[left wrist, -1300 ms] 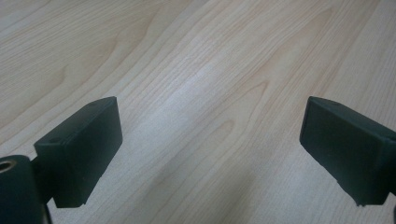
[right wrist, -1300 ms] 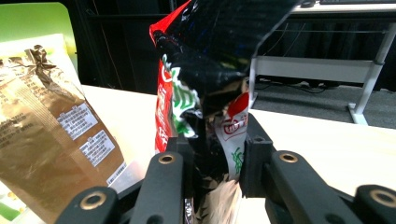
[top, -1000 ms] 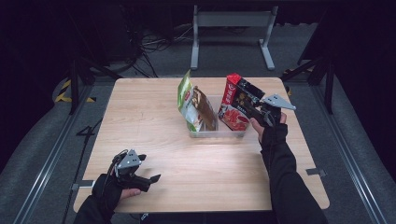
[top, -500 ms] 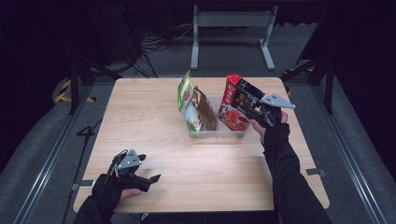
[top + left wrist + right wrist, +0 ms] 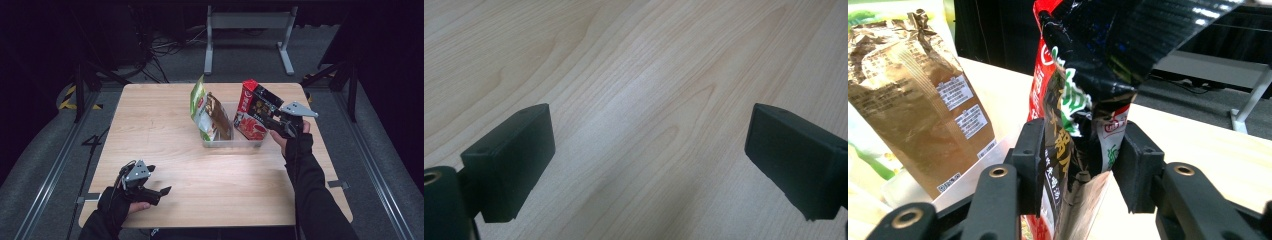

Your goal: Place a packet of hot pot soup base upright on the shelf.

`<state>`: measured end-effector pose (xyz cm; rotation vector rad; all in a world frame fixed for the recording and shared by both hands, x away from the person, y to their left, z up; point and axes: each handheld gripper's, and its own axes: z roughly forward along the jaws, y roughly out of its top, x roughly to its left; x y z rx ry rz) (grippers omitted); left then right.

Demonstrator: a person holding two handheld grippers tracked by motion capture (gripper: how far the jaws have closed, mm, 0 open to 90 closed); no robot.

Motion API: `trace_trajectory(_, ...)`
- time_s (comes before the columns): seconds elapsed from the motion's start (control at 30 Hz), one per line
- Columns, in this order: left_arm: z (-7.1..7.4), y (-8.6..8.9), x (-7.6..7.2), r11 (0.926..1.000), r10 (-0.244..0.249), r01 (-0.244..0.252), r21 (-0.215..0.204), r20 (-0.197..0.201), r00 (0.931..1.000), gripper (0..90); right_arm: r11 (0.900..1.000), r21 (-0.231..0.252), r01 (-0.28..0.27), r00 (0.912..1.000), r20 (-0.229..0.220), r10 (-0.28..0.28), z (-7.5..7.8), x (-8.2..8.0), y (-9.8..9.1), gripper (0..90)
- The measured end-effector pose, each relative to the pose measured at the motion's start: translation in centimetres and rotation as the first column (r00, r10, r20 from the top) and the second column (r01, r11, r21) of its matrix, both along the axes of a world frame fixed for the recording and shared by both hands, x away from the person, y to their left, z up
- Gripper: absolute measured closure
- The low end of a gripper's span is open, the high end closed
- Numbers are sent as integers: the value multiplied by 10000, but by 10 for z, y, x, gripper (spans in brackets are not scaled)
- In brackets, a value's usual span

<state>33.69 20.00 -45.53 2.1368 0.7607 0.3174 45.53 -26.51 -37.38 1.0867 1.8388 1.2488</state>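
Red-and-black snack bag [image 5: 254, 107] is seen upright at the right end of the clear bin [image 5: 227, 141], a little right of centre in the high view, leaning toward the right gripper [image 5: 270, 122]. Beneath everything, the pale wooden worktop [image 5: 165, 120] is spread across the middle of that view. In the bin's left half, a green bag [image 5: 198, 107] and a gold foil bag [image 5: 219, 116] are propped together. In the right gripper view, the snack bag [image 5: 1083, 100] is framed between the jaws, which have just been opening; the right pad stands slightly off the film. At lower left, the left gripper [image 5: 162, 191] is held low over bare wood, jaws wide apart.
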Motion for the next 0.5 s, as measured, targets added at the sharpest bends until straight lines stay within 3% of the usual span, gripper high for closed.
trace_trajectory(0.5, 0, -2, 0, 10000, -17, 17, 20, -55, 10000, 66, 9994, -260, -233, 9997, -112, 230, 2, -10, -2, 567)
